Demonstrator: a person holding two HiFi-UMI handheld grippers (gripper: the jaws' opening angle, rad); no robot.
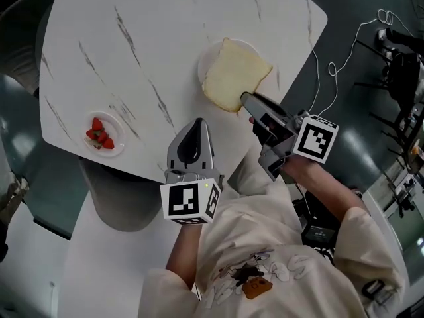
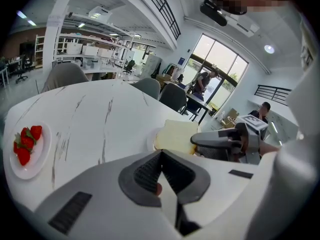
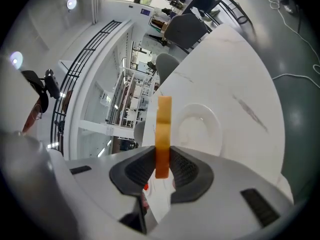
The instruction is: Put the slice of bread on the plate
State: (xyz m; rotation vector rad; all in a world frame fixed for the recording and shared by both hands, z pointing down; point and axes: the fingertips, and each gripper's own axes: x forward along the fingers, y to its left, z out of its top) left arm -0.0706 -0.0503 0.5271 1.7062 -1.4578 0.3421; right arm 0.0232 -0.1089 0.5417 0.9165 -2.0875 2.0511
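Observation:
A pale slice of bread [image 1: 235, 75] hangs over a white plate [image 1: 207, 63] near the table's right side and covers most of it. My right gripper [image 1: 246, 100] is shut on the slice's near edge. In the right gripper view the bread [image 3: 163, 124] shows edge-on between the jaws [image 3: 161, 159], with the plate [image 3: 202, 129] just beyond. Whether the slice touches the plate I cannot tell. My left gripper [image 1: 197, 123] hovers at the table's front edge, left of the bread, shut and holding nothing; its view shows the jaws [image 2: 161, 154] meeting, with the bread [image 2: 175, 133] ahead.
A small plate of strawberries [image 1: 101, 135] sits at the table's left front corner, also in the left gripper view [image 2: 26, 145]. The white marble table [image 1: 146, 58] has a rounded edge near me. A grey chair [image 1: 116, 207] stands below it; a white cable [image 1: 331, 61] trails on the floor at right.

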